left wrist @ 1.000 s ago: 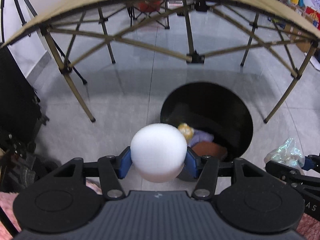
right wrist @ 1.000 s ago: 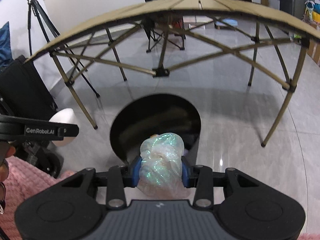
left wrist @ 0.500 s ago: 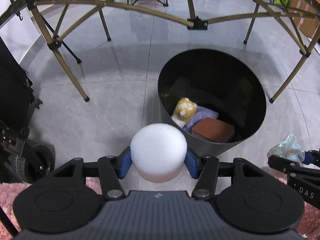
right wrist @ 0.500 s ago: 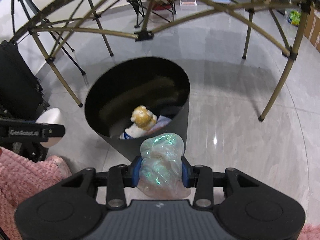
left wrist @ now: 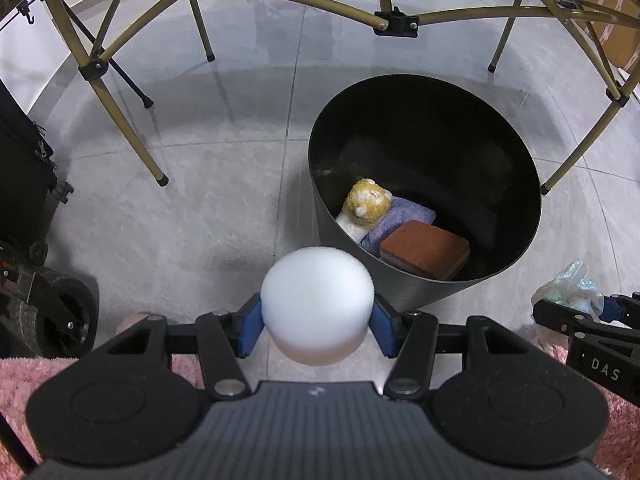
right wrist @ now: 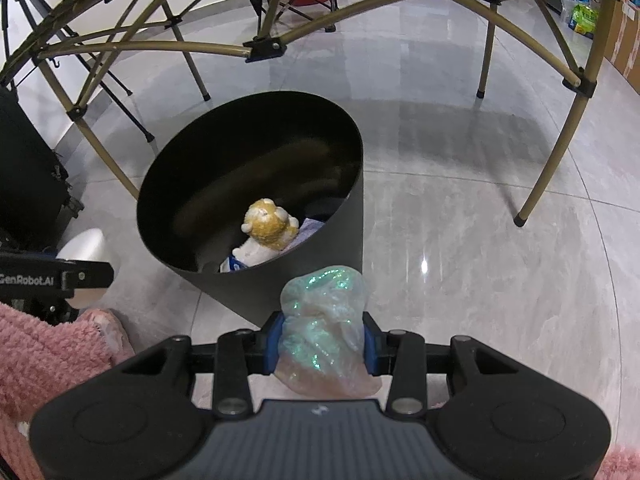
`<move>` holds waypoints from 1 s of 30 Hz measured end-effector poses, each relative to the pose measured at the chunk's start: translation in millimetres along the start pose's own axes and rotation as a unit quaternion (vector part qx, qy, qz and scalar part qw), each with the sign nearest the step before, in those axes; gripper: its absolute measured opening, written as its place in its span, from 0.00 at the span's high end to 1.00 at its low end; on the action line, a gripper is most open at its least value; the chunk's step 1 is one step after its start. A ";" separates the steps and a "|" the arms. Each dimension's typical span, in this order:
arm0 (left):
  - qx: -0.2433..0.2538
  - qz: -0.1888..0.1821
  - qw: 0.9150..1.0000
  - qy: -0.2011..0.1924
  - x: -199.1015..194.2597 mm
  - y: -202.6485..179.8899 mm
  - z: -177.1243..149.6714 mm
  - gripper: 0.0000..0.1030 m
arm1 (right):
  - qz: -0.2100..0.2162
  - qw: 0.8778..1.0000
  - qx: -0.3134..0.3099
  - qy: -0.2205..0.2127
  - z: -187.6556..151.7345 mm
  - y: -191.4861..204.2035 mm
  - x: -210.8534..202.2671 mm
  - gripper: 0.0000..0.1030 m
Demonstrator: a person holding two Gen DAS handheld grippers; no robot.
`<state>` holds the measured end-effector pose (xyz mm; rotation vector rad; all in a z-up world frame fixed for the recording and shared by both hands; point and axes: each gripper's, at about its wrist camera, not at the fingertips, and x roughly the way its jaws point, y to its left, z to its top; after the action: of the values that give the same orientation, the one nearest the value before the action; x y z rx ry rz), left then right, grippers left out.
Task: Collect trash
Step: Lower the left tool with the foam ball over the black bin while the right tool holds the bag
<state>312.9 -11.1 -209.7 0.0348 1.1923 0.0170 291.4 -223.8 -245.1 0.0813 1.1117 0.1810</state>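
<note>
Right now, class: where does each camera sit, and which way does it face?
Left wrist view: sits on the left gripper, facing steeply down at the black bin; its jaws hold a white foam ball.
Right wrist view: sits on the right gripper, facing down; its jaws hold a crumpled iridescent bag.
Shared: bin, plush toy, each other's gripper.

Black bin (left wrist: 404,292) standing on a glossy grey tiled floor (left wrist: 192,216).
Tan folding-frame legs (left wrist: 132,120) are resting on the tiles at ten and two o'clock of the bin; a pink fluffy rug (right wrist: 48,344) is lying at seven o'clock.
</note>
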 end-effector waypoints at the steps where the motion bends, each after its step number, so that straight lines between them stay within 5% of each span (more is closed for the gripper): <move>1: -0.001 0.000 1.000 0.001 0.2 -0.6 0.2 0.46 | -0.001 1.000 0.001 0.002 0.4 -0.6 1.2 0.63; 30: 0.005 -0.004 1.000 -0.023 6.3 -52.5 56.7 0.46 | -0.032 0.998 0.044 -0.039 21.6 -52.1 11.7 0.63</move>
<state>367.7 -64.3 -196.5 0.0401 1.1472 0.0030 321.2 -272.2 -253.9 0.1308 1.0420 0.0710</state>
